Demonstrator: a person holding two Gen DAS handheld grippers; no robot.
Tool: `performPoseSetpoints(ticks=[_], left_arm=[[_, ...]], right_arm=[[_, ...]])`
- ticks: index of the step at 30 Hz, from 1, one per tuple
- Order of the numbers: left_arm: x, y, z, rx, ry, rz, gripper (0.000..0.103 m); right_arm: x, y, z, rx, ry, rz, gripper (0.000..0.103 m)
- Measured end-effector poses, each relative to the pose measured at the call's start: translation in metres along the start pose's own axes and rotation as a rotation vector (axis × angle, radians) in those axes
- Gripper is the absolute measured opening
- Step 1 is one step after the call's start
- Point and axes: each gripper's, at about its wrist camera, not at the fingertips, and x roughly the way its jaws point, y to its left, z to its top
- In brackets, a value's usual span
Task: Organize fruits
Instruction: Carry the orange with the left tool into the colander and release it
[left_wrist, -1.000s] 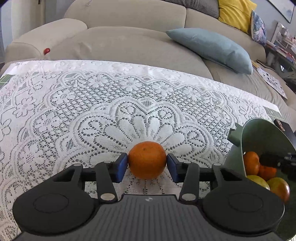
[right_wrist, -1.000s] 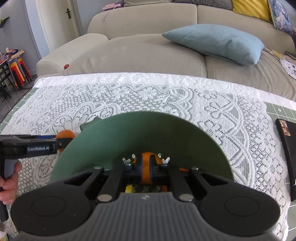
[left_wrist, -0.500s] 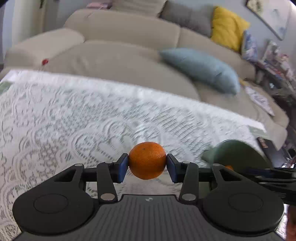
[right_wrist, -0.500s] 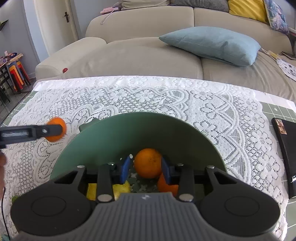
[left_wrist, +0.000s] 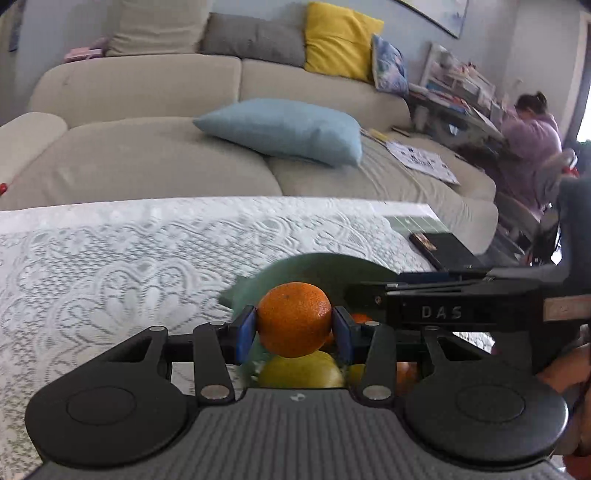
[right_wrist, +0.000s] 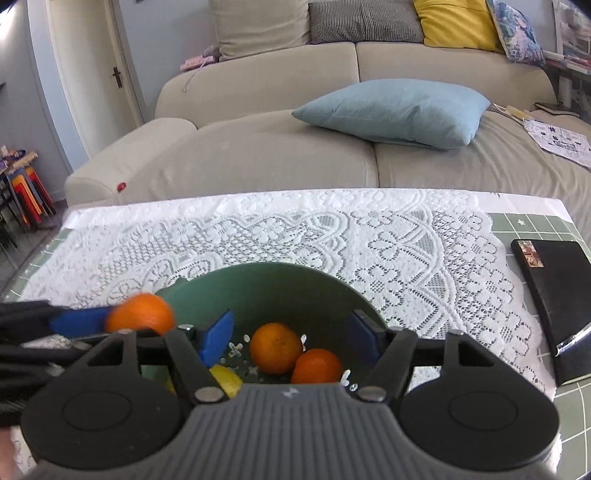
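My left gripper (left_wrist: 294, 329) is shut on an orange (left_wrist: 294, 319) and holds it in the air over the near left side of the green bowl (left_wrist: 325, 266); a yellow fruit (left_wrist: 301, 371) lies below it. In the right wrist view the same orange (right_wrist: 140, 313) hangs at the bowl's left rim. My right gripper (right_wrist: 291, 338) is open and empty above the bowl (right_wrist: 273, 284), which holds two oranges (right_wrist: 275, 347), (right_wrist: 317, 366) and a lemon (right_wrist: 225, 380). The right gripper's body crosses the left wrist view (left_wrist: 461, 312).
The bowl stands on a white lace tablecloth (right_wrist: 332, 236). A black box (right_wrist: 554, 295) lies at the table's right edge. A beige sofa with a light blue cushion (right_wrist: 395, 110) runs behind the table. A person in purple (left_wrist: 532, 136) sits at the far right.
My left gripper lifted the orange off the cloth and carried it right, over the bowl. My right gripper opened and let its orange go into the bowl, then rose a little.
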Motion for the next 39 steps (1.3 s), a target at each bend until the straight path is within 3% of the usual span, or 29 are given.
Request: performPoseSetpoints(ticks=[6,20,29,39], left_arm=[[0.03,-0.002,-0.001,0.006,0.047,0.035,0.05],[0.059,-0.004,-0.005,0.041,0.103,0.089,0.051],[0.059,-0.008,-0.006,0.074,0.096,0.121,0.055],[0.029,-0.008,-0.004,0.069,0.032,0.08,0.059]], right_arm=[[-0.001,-0.013,-0.004,0.015,0.007,-0.029,0.068],[0.005,-0.027,-0.006,0.075,0.044,0.046,0.07],[0.006,-0.026,-0.007,0.066,0.051,0.053,0.074],[-0.006,-0.017,-0.005,0.051,0.013,0.065,0.076]])
